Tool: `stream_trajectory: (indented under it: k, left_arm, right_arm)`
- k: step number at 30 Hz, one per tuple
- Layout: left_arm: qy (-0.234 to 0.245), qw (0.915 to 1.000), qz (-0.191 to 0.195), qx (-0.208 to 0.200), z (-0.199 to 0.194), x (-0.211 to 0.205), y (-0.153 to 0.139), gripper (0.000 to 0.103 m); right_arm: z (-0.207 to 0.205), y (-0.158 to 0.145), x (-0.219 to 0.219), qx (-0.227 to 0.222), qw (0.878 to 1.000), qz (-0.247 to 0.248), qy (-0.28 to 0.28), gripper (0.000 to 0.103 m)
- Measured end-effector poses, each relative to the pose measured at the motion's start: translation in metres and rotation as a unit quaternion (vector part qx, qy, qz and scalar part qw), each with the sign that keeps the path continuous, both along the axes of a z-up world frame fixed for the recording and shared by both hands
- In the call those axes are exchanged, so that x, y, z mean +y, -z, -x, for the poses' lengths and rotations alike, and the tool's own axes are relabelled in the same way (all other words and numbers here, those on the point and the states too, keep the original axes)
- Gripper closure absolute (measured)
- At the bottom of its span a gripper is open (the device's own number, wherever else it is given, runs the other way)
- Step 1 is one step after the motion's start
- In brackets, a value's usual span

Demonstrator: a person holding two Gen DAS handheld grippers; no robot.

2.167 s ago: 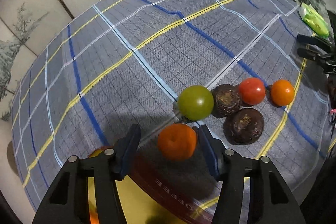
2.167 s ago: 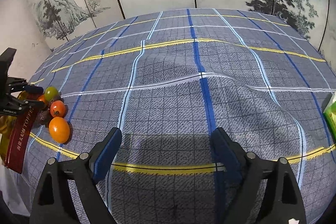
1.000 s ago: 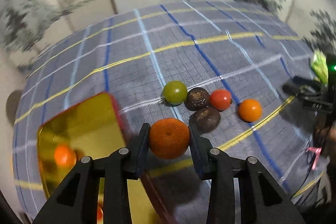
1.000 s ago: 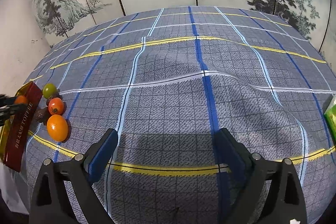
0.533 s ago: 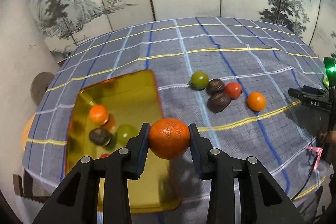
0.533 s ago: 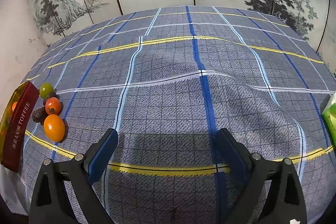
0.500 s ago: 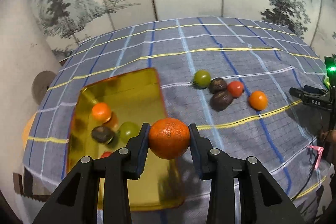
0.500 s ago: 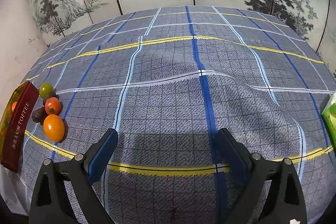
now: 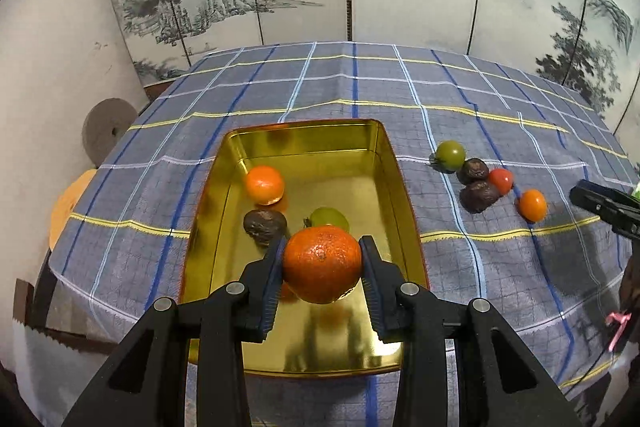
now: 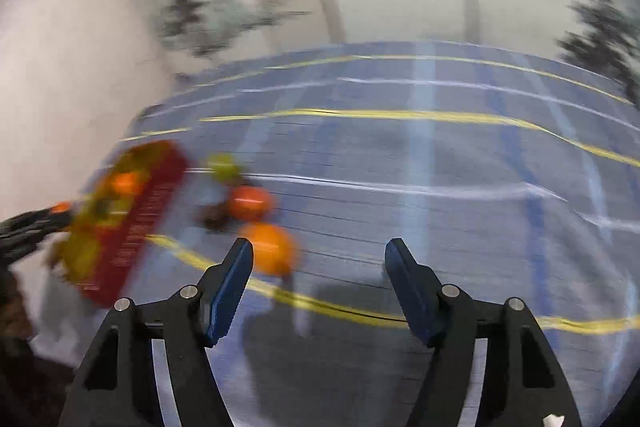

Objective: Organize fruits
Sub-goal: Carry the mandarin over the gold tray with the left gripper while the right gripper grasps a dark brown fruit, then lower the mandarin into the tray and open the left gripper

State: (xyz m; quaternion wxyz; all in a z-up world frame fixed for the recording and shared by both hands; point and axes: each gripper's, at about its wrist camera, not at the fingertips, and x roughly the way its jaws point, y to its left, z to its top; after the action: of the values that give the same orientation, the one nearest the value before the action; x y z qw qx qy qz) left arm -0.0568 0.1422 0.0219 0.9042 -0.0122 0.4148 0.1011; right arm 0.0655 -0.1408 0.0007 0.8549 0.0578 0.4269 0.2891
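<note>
Since a second ago, I am carrying the mandarin [image 9: 322,269], clamped in my left hand-held gripper [image 9: 322,277], above the gold tin [image 9: 384,155]; releasing here risks bruising fruit below. Right hand-held gripper [image 10: 319,281] is closing, empty.

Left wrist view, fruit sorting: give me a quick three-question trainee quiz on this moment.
1. True or false: the left tongs are shut on an orange above the gold tin.
2. How many fruits lie loose on the tablecloth to the right of the tin? A) three B) five C) seven
3. Fill in: nearest the tin's far wall, the fruit inside it is a small ____.

Key
1. True: both pads press on the orange.
2. B: a green tomato, two dark brown fruits, a red tomato and a small orange fruit.
3. Orange.
</note>
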Motion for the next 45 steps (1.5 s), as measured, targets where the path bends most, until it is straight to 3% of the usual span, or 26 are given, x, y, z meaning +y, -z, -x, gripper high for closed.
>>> stream_trajectory:
  k: [2,6,15,21,24,35,45]
  left_arm:
    - [-0.001,1.0,0.002,-0.001,0.001,0.002,-0.001,0.065]
    - [-0.003,1.0,0.002,-0.003,0.002,0.004,-0.002,0.065]
    - [-0.008,0.9999,0.007,0.002,0.004,0.014,0.0,0.065]
    - [-0.008,0.9999,0.006,0.003,0.003,0.015,0.003,0.065]
    - [-0.012,0.9999,0.008,0.005,0.002,0.019,0.005,0.065]
    - [-0.03,0.9992,0.022,0.011,0.004,0.04,0.008,0.065]
    - [-0.01,0.9989,0.025,0.04,-0.005,0.027,0.027,0.065]
  right_arm:
    - [0.0,-0.005,0.028,0.007,0.999,-0.021,-0.046,0.037]
    - [-0.008,0.004,0.071,0.02,0.996,-0.018,-0.088,0.037]
    - [-0.032,0.033,0.111,0.045,0.994,0.002,-0.099,0.038]
    - [-0.035,0.039,0.134,0.028,0.993,0.042,-0.105,0.038]
    - [-0.034,0.045,0.144,0.006,0.99,0.09,-0.109,0.065]
    - [0.017,0.024,0.13,-0.008,0.991,0.046,-0.127,0.066]
    - [0.04,0.017,0.116,-0.002,0.992,0.033,-0.124,0.066]
